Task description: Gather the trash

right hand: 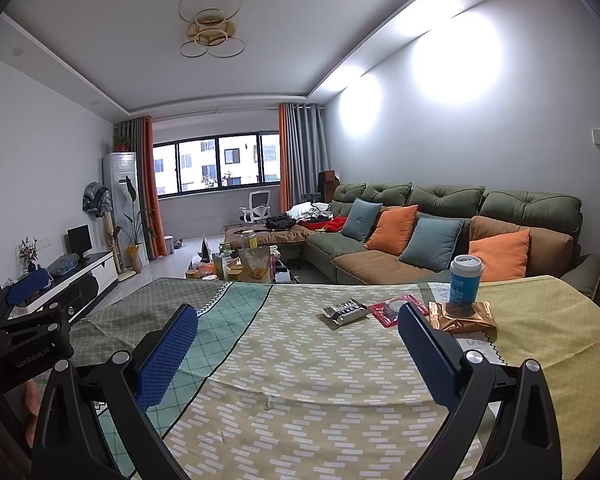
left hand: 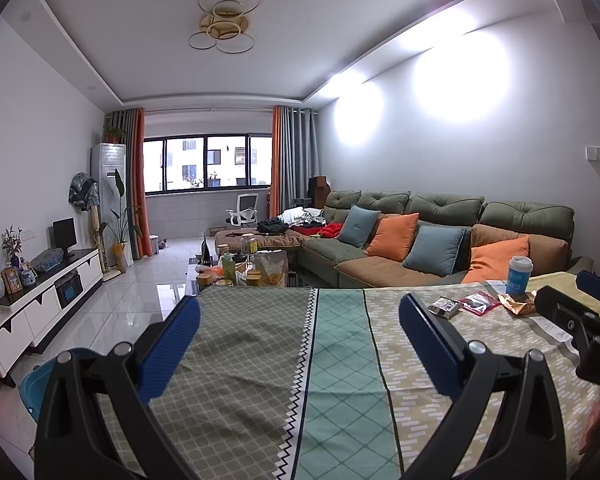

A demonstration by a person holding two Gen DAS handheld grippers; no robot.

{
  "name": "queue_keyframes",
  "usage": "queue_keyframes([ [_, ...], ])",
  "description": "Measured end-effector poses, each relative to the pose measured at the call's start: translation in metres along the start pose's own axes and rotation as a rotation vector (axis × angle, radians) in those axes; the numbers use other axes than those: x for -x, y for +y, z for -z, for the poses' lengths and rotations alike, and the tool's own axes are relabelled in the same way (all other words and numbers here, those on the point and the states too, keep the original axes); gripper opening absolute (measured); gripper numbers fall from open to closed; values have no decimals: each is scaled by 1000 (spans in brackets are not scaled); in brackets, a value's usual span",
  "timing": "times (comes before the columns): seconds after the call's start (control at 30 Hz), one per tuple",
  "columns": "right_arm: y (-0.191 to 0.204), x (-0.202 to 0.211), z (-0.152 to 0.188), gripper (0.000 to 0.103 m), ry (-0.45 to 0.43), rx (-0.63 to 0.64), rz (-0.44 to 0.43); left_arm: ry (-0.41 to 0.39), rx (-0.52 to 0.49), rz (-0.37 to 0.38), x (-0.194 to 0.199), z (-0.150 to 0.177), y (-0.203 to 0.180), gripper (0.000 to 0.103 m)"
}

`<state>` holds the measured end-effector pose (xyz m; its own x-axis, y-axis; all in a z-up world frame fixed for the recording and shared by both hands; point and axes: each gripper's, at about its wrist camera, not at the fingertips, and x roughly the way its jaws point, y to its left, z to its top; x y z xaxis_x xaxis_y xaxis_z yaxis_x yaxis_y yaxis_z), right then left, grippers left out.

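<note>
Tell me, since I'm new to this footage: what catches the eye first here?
The patchwork tablecloth fills the foreground. On its far right part lie three wrappers, silver, red and gold, with a blue-sleeved paper cup standing on the gold one. Behind is a green sofa with orange and blue cushions.

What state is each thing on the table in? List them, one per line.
left gripper: open, empty
right gripper: open, empty
cup: upright, lidded, standing on the gold wrapper
gold wrapper: crumpled, lying flat
red packet: lying flat
silver-black wrapper: lying flat
tablecloth: spread, slightly wrinkled
</note>
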<state>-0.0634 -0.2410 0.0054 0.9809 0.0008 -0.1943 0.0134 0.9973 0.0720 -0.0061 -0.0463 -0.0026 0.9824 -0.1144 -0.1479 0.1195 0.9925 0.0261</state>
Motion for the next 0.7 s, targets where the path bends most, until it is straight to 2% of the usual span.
queue_keyframes([
  [0.7,0,1,0,99,2,-3,-2,3,1,2,-1,3,0,100],
])
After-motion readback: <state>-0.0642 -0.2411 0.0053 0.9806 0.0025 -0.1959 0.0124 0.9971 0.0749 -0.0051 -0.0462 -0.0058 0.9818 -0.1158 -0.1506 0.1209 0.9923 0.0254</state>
